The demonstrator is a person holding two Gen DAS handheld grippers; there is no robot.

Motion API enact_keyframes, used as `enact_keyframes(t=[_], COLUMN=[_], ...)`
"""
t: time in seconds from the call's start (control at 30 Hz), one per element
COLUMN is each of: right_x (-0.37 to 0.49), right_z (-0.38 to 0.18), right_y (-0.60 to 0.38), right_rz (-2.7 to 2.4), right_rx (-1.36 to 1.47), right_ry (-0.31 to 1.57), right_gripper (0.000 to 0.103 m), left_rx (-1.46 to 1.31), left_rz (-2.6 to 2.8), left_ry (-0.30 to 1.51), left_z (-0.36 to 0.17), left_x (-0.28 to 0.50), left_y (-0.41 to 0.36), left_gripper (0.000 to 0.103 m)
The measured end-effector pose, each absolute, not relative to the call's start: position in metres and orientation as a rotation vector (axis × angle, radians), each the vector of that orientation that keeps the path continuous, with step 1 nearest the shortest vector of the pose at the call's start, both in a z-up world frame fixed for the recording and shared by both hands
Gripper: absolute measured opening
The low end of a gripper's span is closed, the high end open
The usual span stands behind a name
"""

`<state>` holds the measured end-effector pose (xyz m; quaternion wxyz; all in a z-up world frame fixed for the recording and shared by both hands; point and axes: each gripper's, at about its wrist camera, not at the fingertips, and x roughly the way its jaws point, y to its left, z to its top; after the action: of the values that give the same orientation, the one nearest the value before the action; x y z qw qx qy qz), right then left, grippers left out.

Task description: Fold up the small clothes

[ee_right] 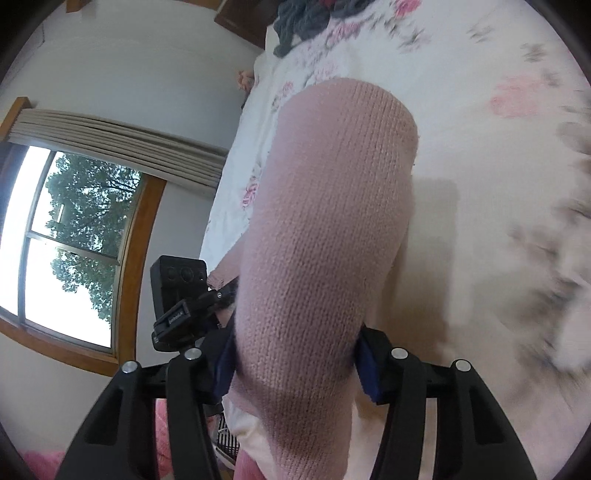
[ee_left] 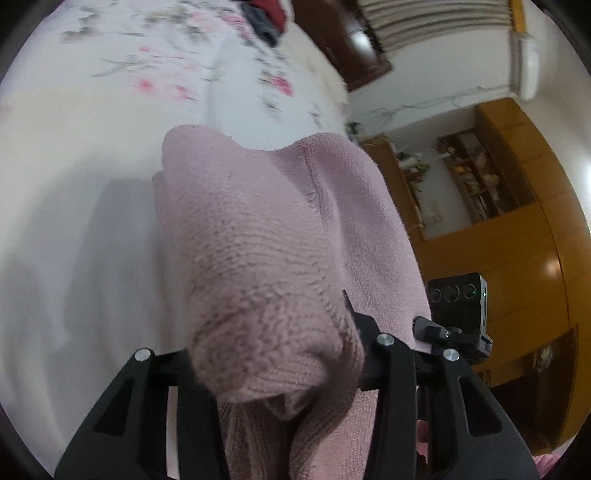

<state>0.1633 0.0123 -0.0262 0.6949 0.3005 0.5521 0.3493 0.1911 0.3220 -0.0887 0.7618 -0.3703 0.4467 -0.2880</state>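
Note:
A pink knitted garment hangs lifted above the bed, draped over both grippers. In the left wrist view my left gripper is shut on a bunched fold of it, and the knit hides the fingertips. The other gripper's camera block shows to the right, behind the cloth. In the right wrist view the pink knitted garment fills the middle, and my right gripper is shut on it, its blue-padded fingers pressing the knit from both sides. The left gripper's camera block sits close at left.
Below lies a white bed sheet with pink flowers. A pile of dark grey and red clothes rests at the bed's far end. A wooden cabinet stands beside the bed, and a window is on the wall.

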Motion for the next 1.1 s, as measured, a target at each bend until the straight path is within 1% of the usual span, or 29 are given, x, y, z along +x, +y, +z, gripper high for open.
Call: enact_keyframes(t=[0.1, 0.2, 0.3, 0.5, 0.6, 0.7, 0.8, 0.97, 1.1], right_x=[0.139, 0.123, 0.113, 0.097, 0.088, 0.087, 0.086, 0.082, 0.061], right_z=[-0.015, -0.018, -0.036, -0.095, -0.116, -0.123, -0.121, -0.098, -0.094], right_y=[-0.02, -0.048, -0.065, -0.081, -0.088, -0.087, -0.087, -0.069, -0.075], right_rz=[0.764, 0.731, 0.686, 0.601, 0.593, 0.59, 0.581, 0.556, 0.571], right_rx=[0.661, 0.642, 0.647, 0.654, 0.665, 0.678, 0.666, 0.61, 0.639], right_ry=[1.227, 1.239, 1.266, 1.344, 1.338, 1.327, 1.333, 1.321, 1.313], right_gripper=[0.055, 0.055, 0.055, 0.057, 0.059, 0.063, 0.067, 0.076, 0.076], left_rx=[-0.748, -0.722, -0.703, -0.682, -0.683, -0.659, -0.673, -0.63, -0.592], left_rz=[-0.645, -0.638, -0.603, -0.539, -0.542, -0.532, -0.522, -0.477, -0.453], left_ry=[0.974, 0.996, 1.044, 1.119, 1.111, 1.107, 1.118, 1.129, 1.091], left_z=[-0.081, -0.088, -0.108, -0.157, -0.17, -0.176, -0.175, -0.155, -0.131], left_x=[0.171, 0.161, 0.155, 0.14, 0.138, 0.142, 0.142, 0.124, 0.093], left_y=[0.281, 0.257, 0.236, 0.221, 0.222, 0.219, 0.225, 0.241, 0.251], left_gripper=[0.041, 0.041, 0.041, 0.042, 0.045, 0.051, 0.055, 0.058, 0.058])
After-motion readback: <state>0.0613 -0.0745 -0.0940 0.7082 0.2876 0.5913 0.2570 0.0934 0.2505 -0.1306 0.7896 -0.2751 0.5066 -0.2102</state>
